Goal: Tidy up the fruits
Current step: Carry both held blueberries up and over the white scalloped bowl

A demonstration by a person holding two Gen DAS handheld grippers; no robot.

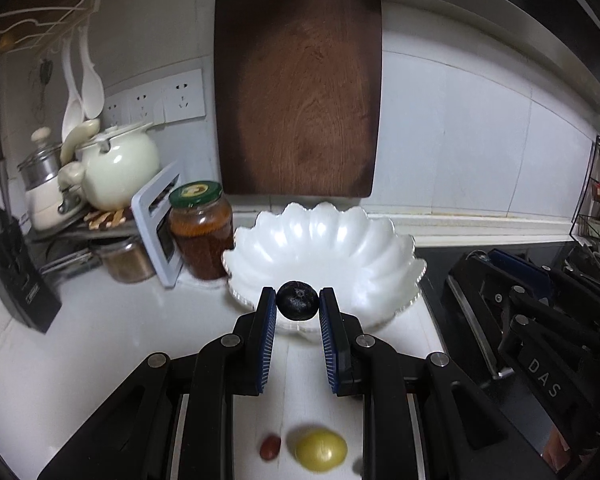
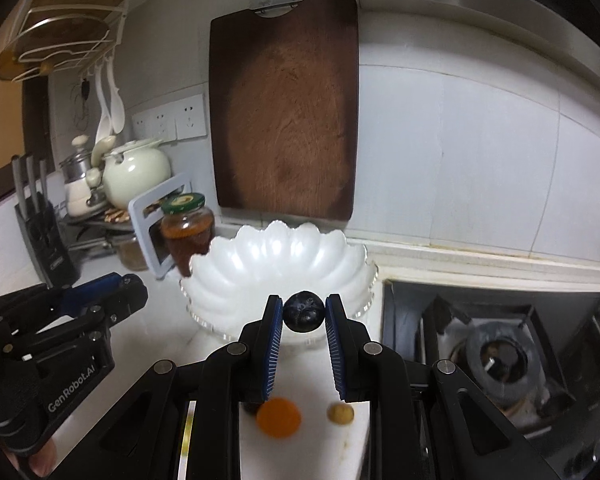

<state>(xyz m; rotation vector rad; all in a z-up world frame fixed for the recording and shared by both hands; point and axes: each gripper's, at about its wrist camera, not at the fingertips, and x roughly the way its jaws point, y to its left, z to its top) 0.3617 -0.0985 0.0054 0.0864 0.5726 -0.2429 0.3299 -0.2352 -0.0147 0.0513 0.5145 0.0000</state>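
My left gripper [image 1: 298,301] is shut on a small dark round fruit [image 1: 297,301], held at the near rim of the white scalloped bowl [image 1: 324,240]. My right gripper [image 2: 304,311] is shut on a second dark round fruit [image 2: 304,312], also just before the white scalloped bowl [image 2: 276,256]. The bowl's inside looks bare. Below the left gripper, a yellow-green fruit [image 1: 321,450] and a small red fruit [image 1: 270,446] lie on the white counter. Below the right gripper lie an orange fruit [image 2: 279,417] and a small tan fruit [image 2: 340,413].
A dark wooden cutting board [image 1: 298,92] leans on the tiled wall behind the bowl. A jar with a green lid [image 1: 199,232], a white frame [image 1: 156,224], a cream kettle [image 1: 118,164] and a knife block [image 1: 16,264] crowd the left. A gas hob [image 2: 496,356] lies to the right.
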